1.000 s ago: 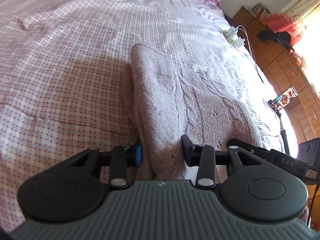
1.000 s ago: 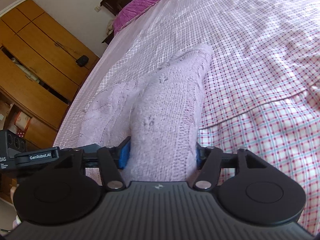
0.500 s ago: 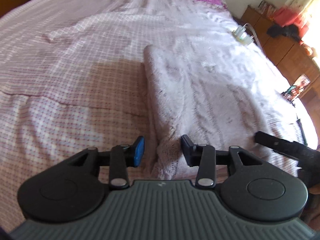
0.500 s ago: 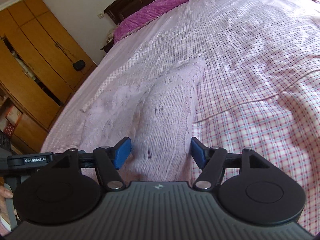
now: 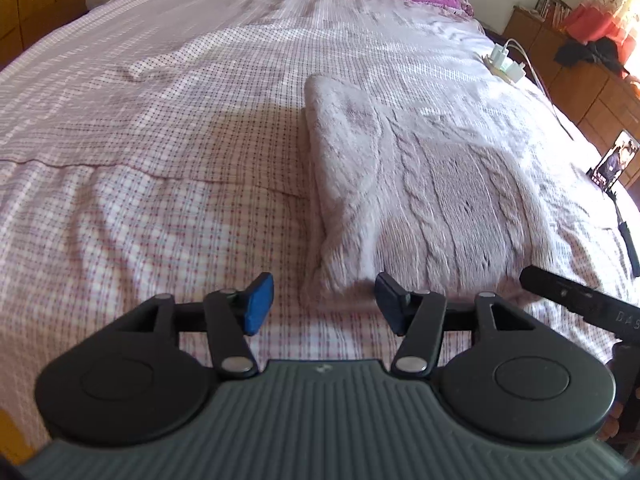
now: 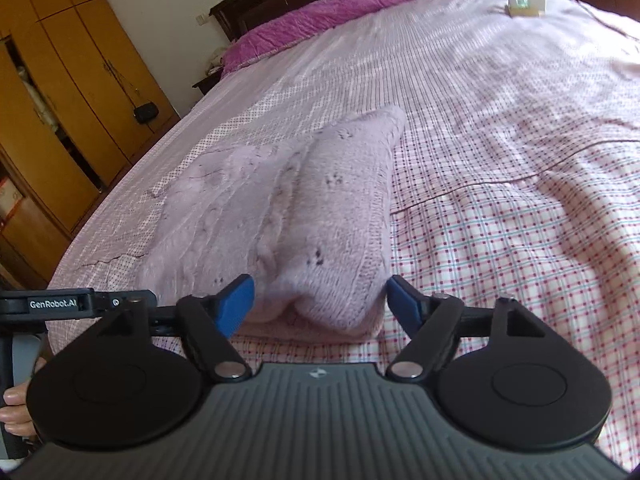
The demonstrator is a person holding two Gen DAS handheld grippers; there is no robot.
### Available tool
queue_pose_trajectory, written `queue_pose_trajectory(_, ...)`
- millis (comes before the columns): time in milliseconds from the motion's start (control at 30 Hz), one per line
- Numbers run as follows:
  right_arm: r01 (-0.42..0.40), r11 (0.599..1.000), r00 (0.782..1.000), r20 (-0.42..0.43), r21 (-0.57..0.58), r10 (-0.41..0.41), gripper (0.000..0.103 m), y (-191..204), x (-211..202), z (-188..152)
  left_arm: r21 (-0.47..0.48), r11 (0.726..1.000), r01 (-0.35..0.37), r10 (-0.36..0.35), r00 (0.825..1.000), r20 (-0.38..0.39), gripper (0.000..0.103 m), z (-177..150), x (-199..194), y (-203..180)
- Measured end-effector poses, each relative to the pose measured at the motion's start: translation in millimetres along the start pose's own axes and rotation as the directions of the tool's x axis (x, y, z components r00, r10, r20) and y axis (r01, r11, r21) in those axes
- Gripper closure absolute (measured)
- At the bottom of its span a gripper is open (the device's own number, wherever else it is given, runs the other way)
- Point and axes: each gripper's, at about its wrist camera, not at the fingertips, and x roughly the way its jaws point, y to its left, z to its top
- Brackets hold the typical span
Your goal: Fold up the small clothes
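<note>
A pale pink cable-knit sweater (image 5: 432, 192) lies folded into a long bundle on the checked bedsheet (image 5: 160, 208). My left gripper (image 5: 325, 305) hovers just short of its near left corner. Its jaws are opening, and the blue pads (image 5: 259, 303) touch no cloth. In the right wrist view the same sweater (image 6: 304, 208) stretches away from me. Its near end sits between the widening jaws of my right gripper (image 6: 320, 307), and the pads (image 6: 403, 305) stand clear of the knit on both sides.
A purple quilt (image 6: 320, 12) lies across the head of the bed. A white power strip with chargers (image 5: 505, 65) rests on the sheet at the right. Wooden wardrobes (image 6: 60, 92) stand left, a dresser (image 5: 580, 80) right. A hand (image 6: 16, 412) holds the other gripper (image 5: 580, 304).
Both grippers have let go of the sweater, their jaws widening. They have drawn back toward its near end, and the sweater now lies flat on the bed.
</note>
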Motion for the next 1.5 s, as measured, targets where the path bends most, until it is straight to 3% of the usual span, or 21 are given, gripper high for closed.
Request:
queue_pose_trajectory(233, 0.047, 0.998, 0.999, 0.015, -0.047, -0.047, 0.007, 9.6, -6.0, -20.3, 0.055, 0.99, -0.127, 0.126, 0.992, 0.019, 0.04, -24.4, 3.2, -22.7)
queue_pose_trajectory(667, 0.117, 0.991, 0.993, -0.024, -0.062, -0.118, 0.004, 3.0, 18.3, -37.3, 0.067, 0.98, -0.187, 0.189, 0.982, -0.026, 0.04, -40.8, 27.7, -38.2)
queue_pose_trajectory(1500, 0.114, 0.992, 0.993, -0.026, -0.052, -0.116, 0.002, -0.5, 25.8, -38.4, 0.081, 0.975, -0.209, 0.211, 0.977, -0.017, 0.037, -42.9, 29.2, -41.4)
